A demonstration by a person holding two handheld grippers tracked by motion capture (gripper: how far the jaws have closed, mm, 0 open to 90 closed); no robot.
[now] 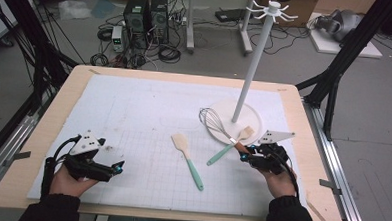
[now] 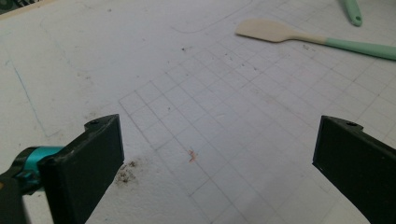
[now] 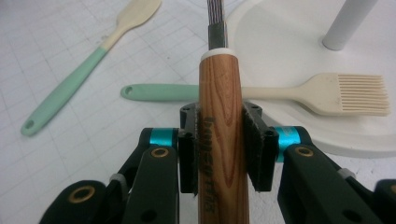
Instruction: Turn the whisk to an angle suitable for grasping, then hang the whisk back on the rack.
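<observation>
Pinching the wooden handle of the whisk (image 3: 219,121) at the lower right of the high view, the right gripper (image 1: 246,156) has its fingers (image 3: 254,144) clamped on both sides. At lower left, the left gripper (image 1: 117,168) hovers with fingers (image 2: 93,154) spread wide over the desk (image 1: 43,134). Farther up, the whisk's wires lie on the white stand base (image 1: 251,115), beside a brush (image 3: 345,93) and spatula (image 1: 187,157).

Mint-handled spatula (image 1: 188,160) lying flat on the white grid mat (image 1: 133,118) near the middle of the wooden counter (image 1: 43,129). Mint-handled pastry brush (image 1: 228,146) angled beside it, bristles resting on the round base of the white hook stand (image 1: 256,53). Computer towers (image 1: 147,16) and cables on floor behind.
</observation>
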